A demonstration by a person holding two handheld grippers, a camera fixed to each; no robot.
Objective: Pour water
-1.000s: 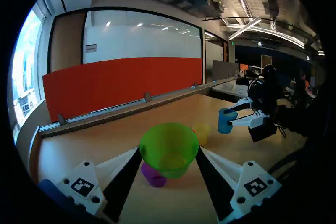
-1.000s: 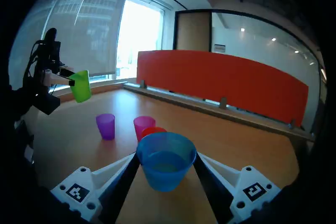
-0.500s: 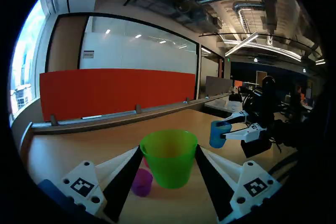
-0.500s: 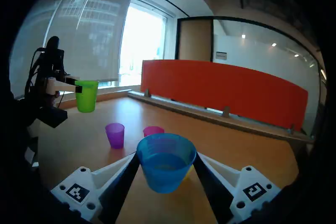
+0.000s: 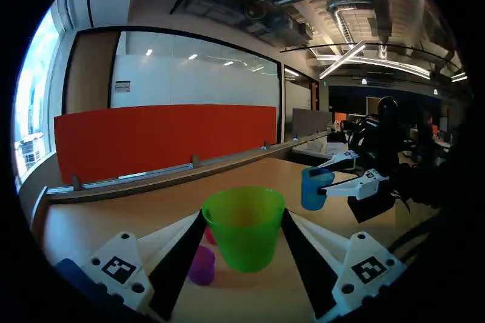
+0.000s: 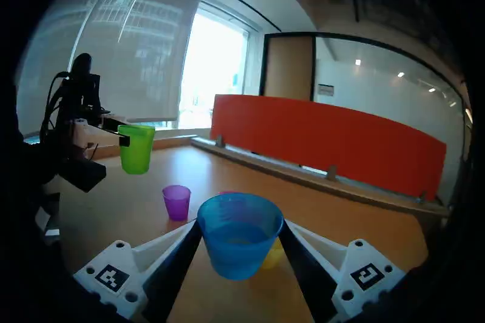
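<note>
Low in the centre of the left gripper view, the left gripper (image 5: 243, 226) pinches the green cup (image 5: 244, 244) between both fingers, upright over the wooden table (image 5: 121, 214). A purple cup (image 5: 202, 265) and a pink cup (image 5: 210, 236) stand on the table just lower left of it. At centre right, the right gripper (image 5: 322, 179) clamps the blue cup (image 5: 311, 188), also upright. In the right gripper view the blue cup sits low in the centre with what looks like water inside. A yellow cup (image 6: 274, 255) peeks out behind its right side.
</note>
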